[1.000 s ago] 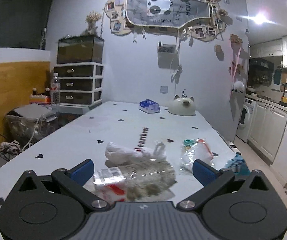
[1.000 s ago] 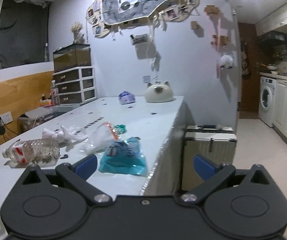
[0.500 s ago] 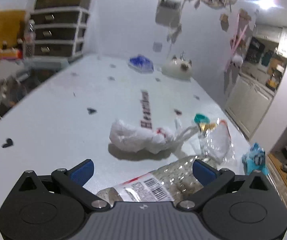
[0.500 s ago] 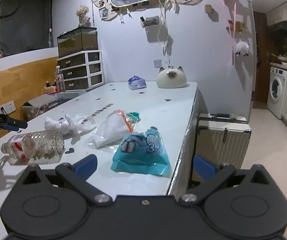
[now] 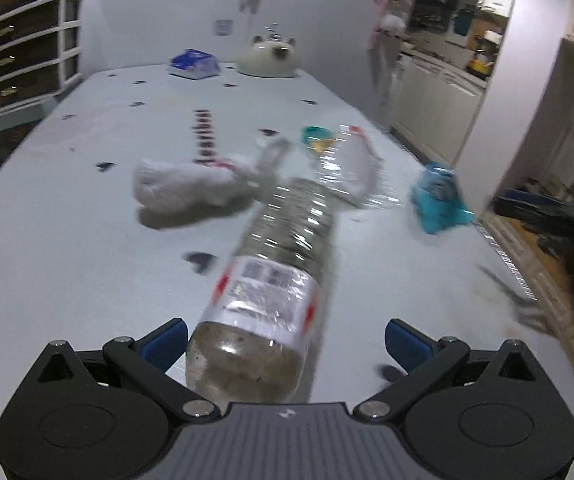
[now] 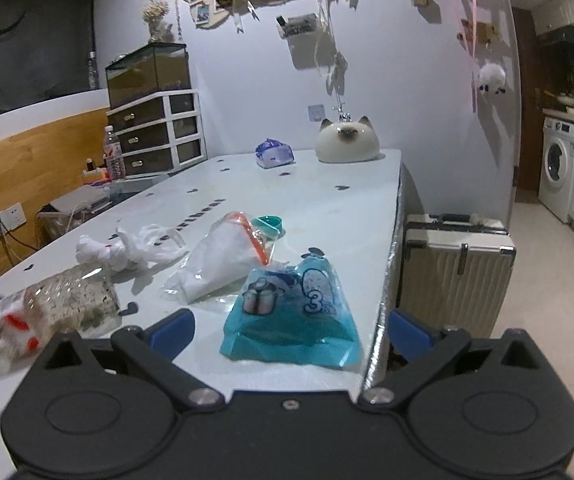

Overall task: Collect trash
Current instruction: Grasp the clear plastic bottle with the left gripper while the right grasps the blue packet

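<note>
white desk [image 5: 67,240], left wrist view: plastic bottle [image 5: 271,280] lies flat, long axis running away from the camera, base between the spread jaws of the left gripper [image 5: 285,340]. risk: the round body may roll sideways on closing.
right wrist view: right gripper [image 6: 289,330], jaws spread and empty, hovers before the blue pouch [image 6: 295,312] at the desk edge; a nudge may push it off.

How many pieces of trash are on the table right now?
4, maybe more out of frame: plastic bottle between the left gripper fingers, crumpled white bag beyond it, clear zip bag mid-table, blue pouch at the table edge.
</note>
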